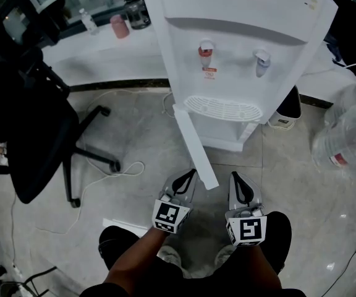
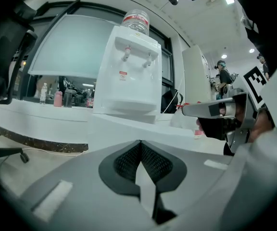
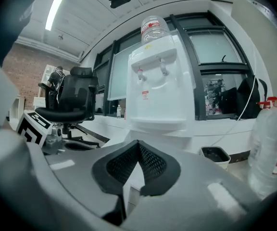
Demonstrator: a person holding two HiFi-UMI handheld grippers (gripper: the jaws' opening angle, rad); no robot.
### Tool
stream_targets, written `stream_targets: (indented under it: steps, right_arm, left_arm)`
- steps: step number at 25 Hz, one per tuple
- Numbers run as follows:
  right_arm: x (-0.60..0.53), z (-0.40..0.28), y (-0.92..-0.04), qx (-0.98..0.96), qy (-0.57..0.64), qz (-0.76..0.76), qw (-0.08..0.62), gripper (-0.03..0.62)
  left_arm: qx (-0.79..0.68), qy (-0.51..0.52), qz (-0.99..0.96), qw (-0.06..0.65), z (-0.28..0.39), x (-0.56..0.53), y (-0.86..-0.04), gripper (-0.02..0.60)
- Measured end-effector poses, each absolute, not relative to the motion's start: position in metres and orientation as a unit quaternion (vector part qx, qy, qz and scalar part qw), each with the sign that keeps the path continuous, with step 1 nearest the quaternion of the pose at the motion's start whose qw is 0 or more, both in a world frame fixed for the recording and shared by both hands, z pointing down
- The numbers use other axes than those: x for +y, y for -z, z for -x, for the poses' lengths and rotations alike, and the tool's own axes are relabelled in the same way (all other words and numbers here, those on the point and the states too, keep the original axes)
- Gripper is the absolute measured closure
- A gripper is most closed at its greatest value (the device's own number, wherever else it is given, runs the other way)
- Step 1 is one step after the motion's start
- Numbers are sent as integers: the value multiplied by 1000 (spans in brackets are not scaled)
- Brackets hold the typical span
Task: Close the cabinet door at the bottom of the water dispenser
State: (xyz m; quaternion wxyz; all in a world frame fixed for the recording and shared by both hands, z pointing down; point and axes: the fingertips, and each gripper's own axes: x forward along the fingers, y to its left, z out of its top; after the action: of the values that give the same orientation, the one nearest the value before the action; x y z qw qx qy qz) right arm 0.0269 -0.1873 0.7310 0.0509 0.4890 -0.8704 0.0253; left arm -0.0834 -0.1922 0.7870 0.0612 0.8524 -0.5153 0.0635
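Observation:
The white water dispenser (image 1: 227, 42) stands at the top centre of the head view, with a red tap and a blue tap. Its bottom cabinet door (image 1: 195, 147) is swung open toward me, seen edge-on as a long white panel. My left gripper (image 1: 190, 175) is just left of the door's free end, close to it, jaws shut with nothing held. To the right of that end is my right gripper (image 1: 235, 178), also shut and empty. The dispenser (image 2: 129, 76) rises ahead of the left gripper (image 2: 139, 146). It also stands (image 3: 160, 85) ahead of the right gripper (image 3: 137, 143).
A black office chair (image 1: 29, 129) stands at the left, with a cable (image 1: 122, 172) lying on the floor beside it. A large clear water bottle (image 1: 345, 135) is at the right, and a small bin (image 1: 286, 113) sits beside the dispenser. A pink cup (image 1: 120, 26) is on the white ledge behind.

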Motion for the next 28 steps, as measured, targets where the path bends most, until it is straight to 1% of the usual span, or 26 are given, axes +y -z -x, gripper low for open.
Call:
stream_targets:
  steps: [5, 9, 12, 21, 28]
  right_arm:
    - [-193, -48, -731, -860, -33, -506, 61, 591]
    - [-194, -54, -731, -856, -33, -512, 63, 591]
    - [-195, -58, -733, -853, -39, -517, 60, 591]
    - [-195, -68, -728, -850, -40, -524, 44, 591]
    - [-196, -82, -737, -845, -47, -531, 50, 591]
  left_arm:
    - [-497, -65, -864, 51, 64, -203, -786, 563]
    - [-487, -57, -869, 58, 51, -211, -788, 563]
    - [-484, -52, -871, 69, 42, -217, -789, 563]
    - [-484, -39, -872, 62, 18, -237, -788, 563]
    - [-497, -29, -865, 66, 4, -251, -787, 563]
